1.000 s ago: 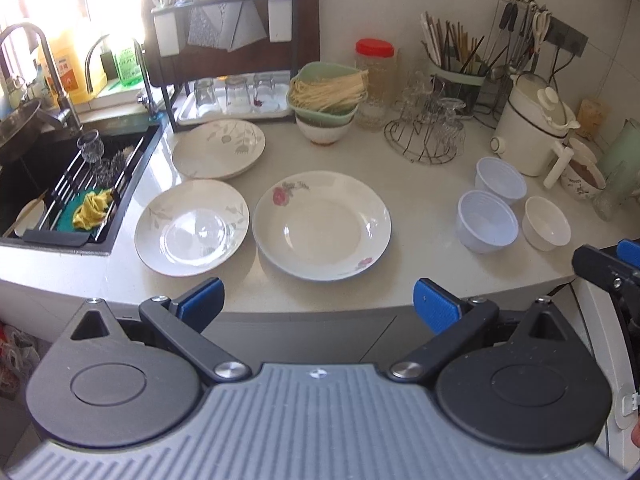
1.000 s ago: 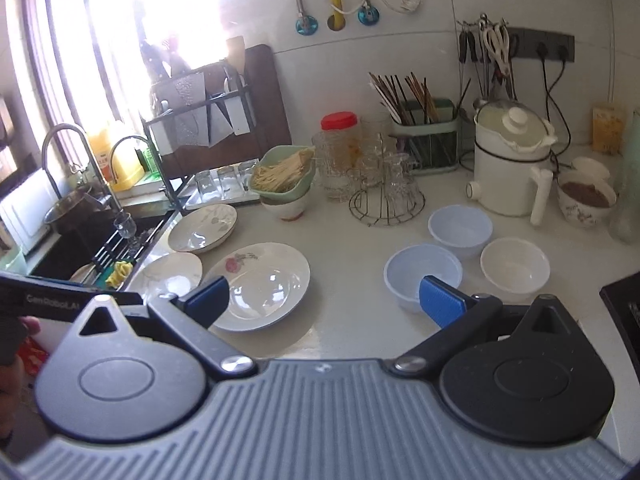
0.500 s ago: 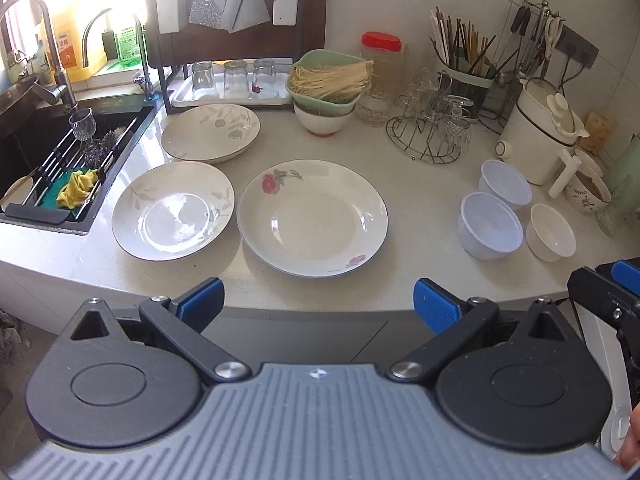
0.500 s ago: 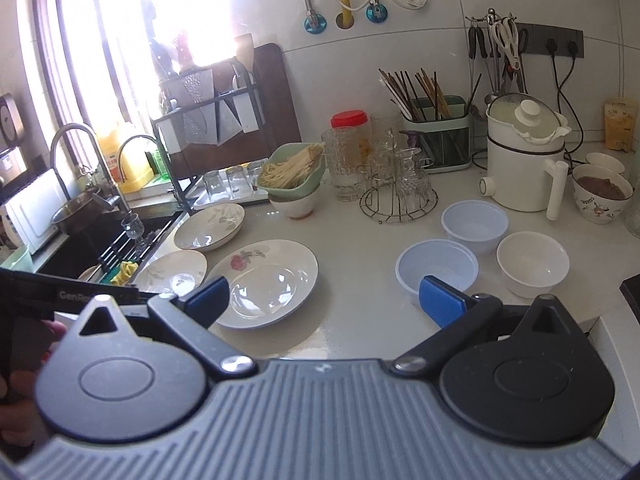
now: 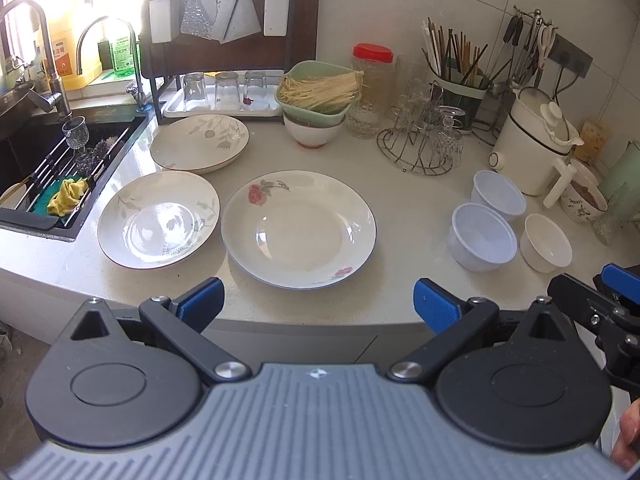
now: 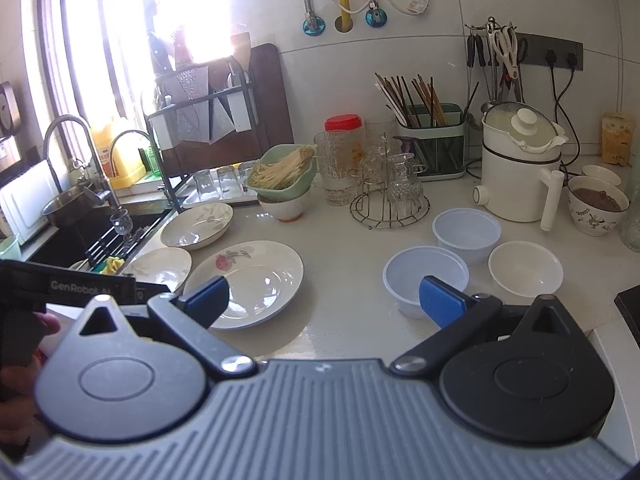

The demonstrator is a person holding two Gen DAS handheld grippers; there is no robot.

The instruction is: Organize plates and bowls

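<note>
Three plates lie on the white counter: a rose-patterned plate (image 5: pixel 298 229) (image 6: pixel 246 282) in the middle, a leaf-patterned plate (image 5: pixel 159 219) (image 6: pixel 158 268) to its left, and a third plate (image 5: pixel 199 143) (image 6: pixel 197 225) behind them. At the right stand two translucent plastic bowls (image 5: pixel 482 237) (image 5: pixel 498 196) (image 6: pixel 425 274) (image 6: pixel 466 232) and a small white bowl (image 5: pixel 545 242) (image 6: pixel 525 267). My left gripper (image 5: pixel 318 304) hangs open before the counter's front edge, facing the rose plate. My right gripper (image 6: pixel 324 300) is open too, above the counter between the rose plate and the near plastic bowl. Neither holds anything.
A sink (image 5: pixel 52 168) with a rack, cloth and glass lies at the left. Along the back stand a tray of glasses (image 5: pixel 224 100), a green bowl of noodles (image 5: pixel 318 96), a red-lidded jar (image 5: pixel 372 88), a wire glass rack (image 5: pixel 424 144), a chopstick holder (image 5: pixel 460 80) and a white kettle (image 5: pixel 534 140).
Both grippers have moved closer to the counter and a little higher, so the plates and bowls look larger. Both stay open, and nothing on the counter has moved.
</note>
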